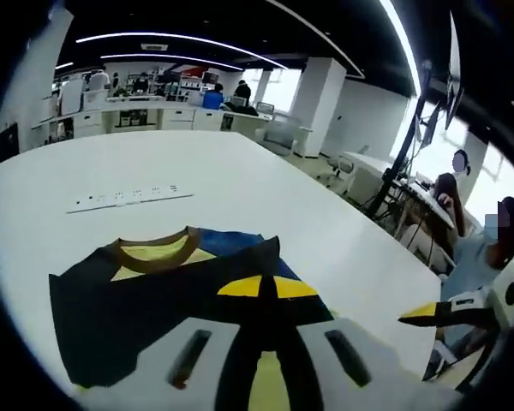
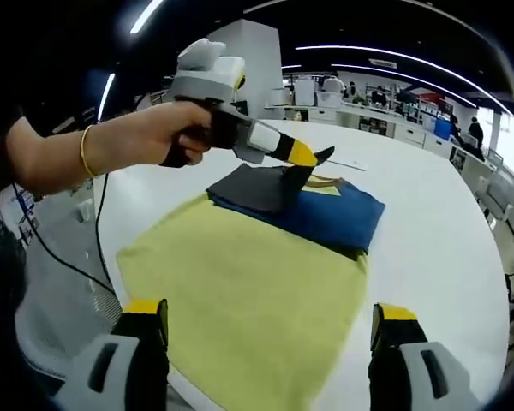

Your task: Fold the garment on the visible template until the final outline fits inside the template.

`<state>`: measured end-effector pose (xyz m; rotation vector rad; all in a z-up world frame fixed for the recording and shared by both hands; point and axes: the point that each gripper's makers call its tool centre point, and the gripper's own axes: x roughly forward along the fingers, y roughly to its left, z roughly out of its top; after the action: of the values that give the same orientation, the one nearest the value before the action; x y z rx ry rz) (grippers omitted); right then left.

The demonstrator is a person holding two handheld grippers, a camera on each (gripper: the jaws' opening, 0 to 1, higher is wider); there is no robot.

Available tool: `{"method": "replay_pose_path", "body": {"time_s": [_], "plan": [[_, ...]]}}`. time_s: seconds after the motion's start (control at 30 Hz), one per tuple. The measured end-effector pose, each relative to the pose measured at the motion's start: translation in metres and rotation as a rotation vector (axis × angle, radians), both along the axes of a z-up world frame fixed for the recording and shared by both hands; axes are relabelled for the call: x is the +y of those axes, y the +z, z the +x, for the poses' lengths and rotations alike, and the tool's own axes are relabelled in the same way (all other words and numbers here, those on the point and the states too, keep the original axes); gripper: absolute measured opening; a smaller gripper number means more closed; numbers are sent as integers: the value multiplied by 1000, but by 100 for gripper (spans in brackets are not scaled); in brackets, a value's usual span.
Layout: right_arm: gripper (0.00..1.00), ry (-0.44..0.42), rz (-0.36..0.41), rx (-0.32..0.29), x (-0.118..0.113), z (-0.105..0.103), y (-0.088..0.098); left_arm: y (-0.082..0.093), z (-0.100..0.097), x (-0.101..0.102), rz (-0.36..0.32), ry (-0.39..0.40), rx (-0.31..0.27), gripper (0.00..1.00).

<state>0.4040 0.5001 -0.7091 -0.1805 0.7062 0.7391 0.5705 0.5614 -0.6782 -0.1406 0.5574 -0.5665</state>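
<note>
Your left fingers (image 2: 313, 163) pinch the garment (image 2: 304, 205) on the table (image 2: 445, 214). Your right fingers (image 2: 270, 330) hang wide open, empty, above the yellow template (image 2: 248, 300). The garment hides the template's far edge.

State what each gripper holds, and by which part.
The left gripper pinches the garment at a lifted fold of its black part. The right gripper is open, holding nothing, over the yellow template.

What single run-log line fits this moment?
left tool: shut on garment | right tool: open, above yellow template | fold: in progress

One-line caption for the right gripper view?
Left tongs pinch the black garment over the yellow template.
</note>
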Motion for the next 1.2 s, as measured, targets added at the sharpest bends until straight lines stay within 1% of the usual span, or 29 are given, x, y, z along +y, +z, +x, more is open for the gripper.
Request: {"method": "replay_pose_path", "body": {"time_s": [0.33,0.47,0.5,0.53,0.57,0.6,0.67,0.73,0.8,0.87,0.97,1.07,1.1,1.2], "plan": [[99,-17,8,18,-7,1,-8,-35,-2,-21,35,-27,61,0],[99,-1,-6,29,-8,0,-12,-46,-1,-27,40,-30,84,0],[99,3,-9,30,-8,0,-12,-48,-1,-28,40,-34,83,1],[99,4,-9,30,-8,0,-12,-48,0,-34,35,-72,60,2],[99,7,-7,29,-8,1,-12,-48,-1,-38,20,-91,49,4],[99,8,-6,29,-8,1,-12,-51,-3,-39,13,-97,61,6],[99,7,-4,29,-9,2,-12,-51,-7,-43,20,-132,43,6],[99,9,7,31,-8,2,-12,-54,-10,-43,42,-150,23,13],[99,14,15,34,-6,2,-12,-54,-12,-43,29,-157,18,22],[99,21,23,35,-5,1,-12,-53,-13,-43,19,-167,17,25],[99,33,38,40,-3,0,-11,-44,-16,-41,5,-186,-15,36],[99,53,45,45,-1,-1,-10,-37,-16,-34,-2,-187,-42,46],[99,61,44,47,-1,-2,-10,-34,-16,-32,-3,-187,-50,50],[99,80,34,49,-2,-2,-10,-28,-17,-21,-1,-186,-72,57]]}}
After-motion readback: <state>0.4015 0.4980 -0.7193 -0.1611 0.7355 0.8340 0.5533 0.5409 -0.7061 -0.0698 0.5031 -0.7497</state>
